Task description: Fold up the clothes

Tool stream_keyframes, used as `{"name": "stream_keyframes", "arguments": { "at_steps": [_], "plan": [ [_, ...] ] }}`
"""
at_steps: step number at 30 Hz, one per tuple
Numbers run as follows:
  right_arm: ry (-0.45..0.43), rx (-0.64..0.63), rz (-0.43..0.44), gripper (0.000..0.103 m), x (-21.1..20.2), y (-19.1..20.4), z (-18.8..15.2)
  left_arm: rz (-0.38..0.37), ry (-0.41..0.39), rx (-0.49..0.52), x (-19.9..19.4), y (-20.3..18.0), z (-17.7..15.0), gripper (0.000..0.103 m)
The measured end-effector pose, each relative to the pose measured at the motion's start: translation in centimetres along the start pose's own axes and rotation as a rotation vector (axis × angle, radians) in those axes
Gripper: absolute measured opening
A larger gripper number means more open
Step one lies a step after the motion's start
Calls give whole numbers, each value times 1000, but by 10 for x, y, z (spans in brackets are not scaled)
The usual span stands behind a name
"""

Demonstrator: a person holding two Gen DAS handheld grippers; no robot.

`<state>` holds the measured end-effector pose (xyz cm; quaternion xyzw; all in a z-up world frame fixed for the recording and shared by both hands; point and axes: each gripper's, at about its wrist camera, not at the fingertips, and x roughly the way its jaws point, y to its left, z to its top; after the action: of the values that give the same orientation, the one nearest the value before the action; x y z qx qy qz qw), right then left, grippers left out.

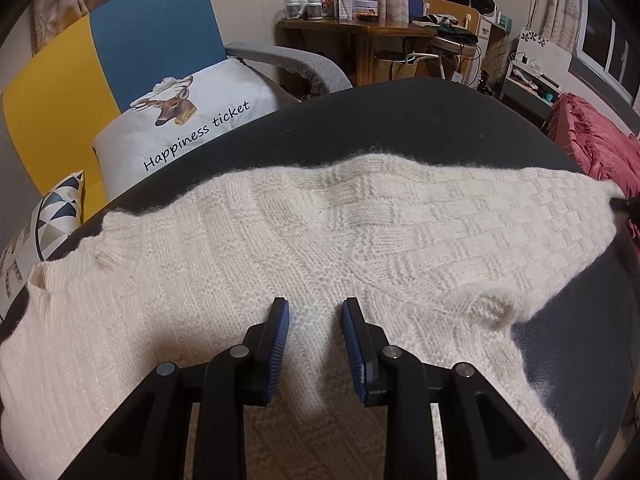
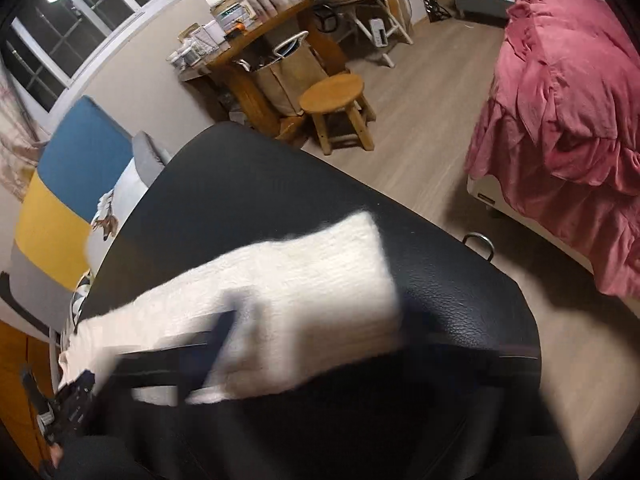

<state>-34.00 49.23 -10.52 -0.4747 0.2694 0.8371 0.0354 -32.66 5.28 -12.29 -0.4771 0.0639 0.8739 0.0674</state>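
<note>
- Your left gripper [image 1: 316, 312] sits over the body of the cream knit sweater [image 1: 248, 264], its blue pads [image 1: 280, 344] narrowly parted with a raised ridge of knit between them; whether they pinch it you cannot tell from here.
- Your right gripper [image 2: 224, 344] is badly blurred; one dark finger [image 2: 216, 344] shows across the white sleeve [image 2: 304, 296], and the jaws are closed nearly all the way. Whether the sleeve is caught between them is unclear.
- The sweater lies spread flat on the black leather worktop [image 1: 420, 120], one sleeve stretched out to the right edge of the left view.
- Your left hand's gripper appears at the lower left of the right view, beside the sweater.
- Beyond the worktop: a deer-print pillow [image 1: 192, 120] on a blue and yellow chair [image 1: 120, 48], a cluttered wooden table [image 1: 352, 28], a round stool [image 2: 336, 96], and a pink bedspread [image 2: 568, 112].
</note>
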Motion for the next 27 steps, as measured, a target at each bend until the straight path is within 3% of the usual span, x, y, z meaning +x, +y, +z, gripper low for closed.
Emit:
{"name": "stream_keyframes", "arguments": {
  "at_steps": [5, 6, 8, 9, 12, 16, 22, 27],
  "plan": [
    [-8, 20, 9, 13, 3, -6, -6, -12, 9, -28, -1, 3, 3, 25],
    [-14, 33, 29, 12, -1, -5, -7, -49, 10, -57, -3, 4, 5, 24],
    [-25, 58, 75, 12, -11, -2, -9, -203, -5, -109, -11, 2, 11, 24],
    [-32, 55, 109, 12, -21, 4, -11, -226, 8, -93, -11, -7, 15, 24],
    [-46, -7, 196, 13, -37, 37, -9, -139, 100, 12, 4, -39, 18, 24],
    [-64, -112, 287, 13, -56, 92, -5, -163, 139, -54, 9, -30, 22, 23],
    [-64, -202, 417, 13, -76, 159, -11, -148, 103, -52, 7, -31, 18, 23],
    [-32, -261, 502, 13, -86, 219, -30, -268, 53, -227, -18, 18, -1, 23]
  ]
}}
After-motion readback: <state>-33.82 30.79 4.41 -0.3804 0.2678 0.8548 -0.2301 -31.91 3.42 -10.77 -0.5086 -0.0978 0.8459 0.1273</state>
